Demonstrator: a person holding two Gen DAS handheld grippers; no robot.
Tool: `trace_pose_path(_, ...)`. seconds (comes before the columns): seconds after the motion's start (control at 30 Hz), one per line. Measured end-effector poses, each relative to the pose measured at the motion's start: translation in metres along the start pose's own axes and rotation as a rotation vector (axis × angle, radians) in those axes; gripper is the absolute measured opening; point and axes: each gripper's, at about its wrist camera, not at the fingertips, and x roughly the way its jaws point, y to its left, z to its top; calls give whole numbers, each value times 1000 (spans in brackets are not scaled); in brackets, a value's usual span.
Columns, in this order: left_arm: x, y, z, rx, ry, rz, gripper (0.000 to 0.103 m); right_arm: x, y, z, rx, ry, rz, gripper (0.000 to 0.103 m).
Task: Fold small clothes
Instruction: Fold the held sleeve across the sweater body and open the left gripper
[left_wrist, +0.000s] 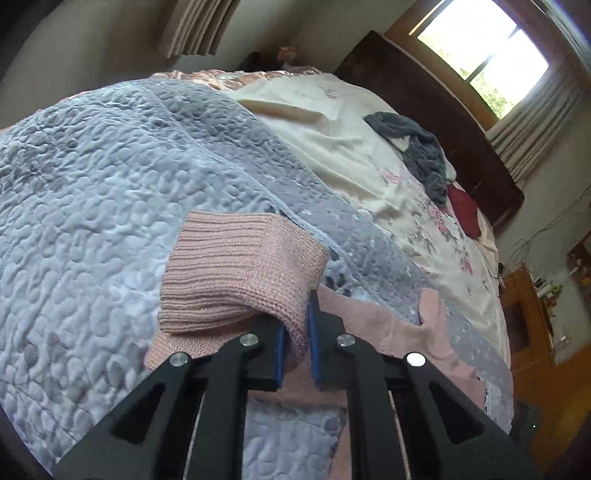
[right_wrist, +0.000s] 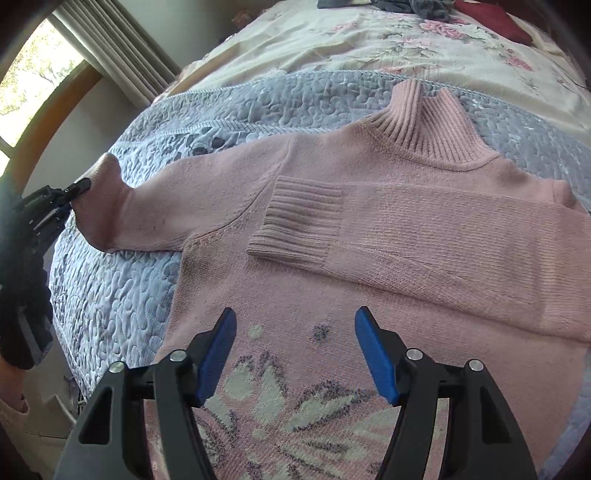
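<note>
one sleeve (right_wrist: 424, 236) already folded across pink sweater (right_wrist: 295, 314). other cuff (left_wrist: 236, 273) pinched by left gripper (left_wrist: 295, 343), not yet folded. right gripper (right_wrist: 295, 354) spread open, empty, above sweater hem.

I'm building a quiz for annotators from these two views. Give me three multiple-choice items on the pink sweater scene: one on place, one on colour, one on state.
1. Where does the right sleeve's cuff lie?
A. Across the chest of the pink sweater
B. Off the bed's edge
C. Over the collar

2. What colour are the pads on the right hand-held gripper?
A. Red
B. Blue
C. Green

3. What is the state of the left hand-held gripper?
A. Open above the quilt
B. Shut on nothing
C. Shut on the left sleeve's cuff

Answers: 1 A, the ribbed cuff rests on the sweater's front below the collar; 2 B, both inner pads are blue; 3 C, pink knit is pinched between its jaws.
</note>
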Motion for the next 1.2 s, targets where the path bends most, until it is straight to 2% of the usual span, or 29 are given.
trace_pose_path(0.3, 55, -107, -56, 78, 87, -150, 9, -20, -50, -10, 68, -20, -34, 67)
trace_pose_path(0.53, 102, -159, -95, 95, 156, -187, 9, -34, -87, -19, 115, -34, -54, 67)
trace_pose_path(0.7, 140, -174, -125, 119, 219, -159, 10, -39, -108, -23, 139, -31, -66, 67)
trace_pose_path(0.83, 162, -172, -144, 125, 268, -132, 11, -40, -119, -26, 148, -25, -77, 67)
trace_pose_path(0.97, 178, -166, -152, 134, 316, -116, 20, -38, -126, -25, 160, -17, -80, 67)
trace_pose_path(1.1, 176, -160, -151, 153, 364, -139, 21, -36, -125, -20, 168, -11, -72, 67)
trace_pose_path(1.17, 160, -154, -145, 165, 392, -166, 29, -34, -122, -14, 166, -9, -57, 67)
trace_pose_path(1.2, 149, -149, -141, 171, 392, -180, 29, -33, -119, -10, 166, -8, -48, 67)
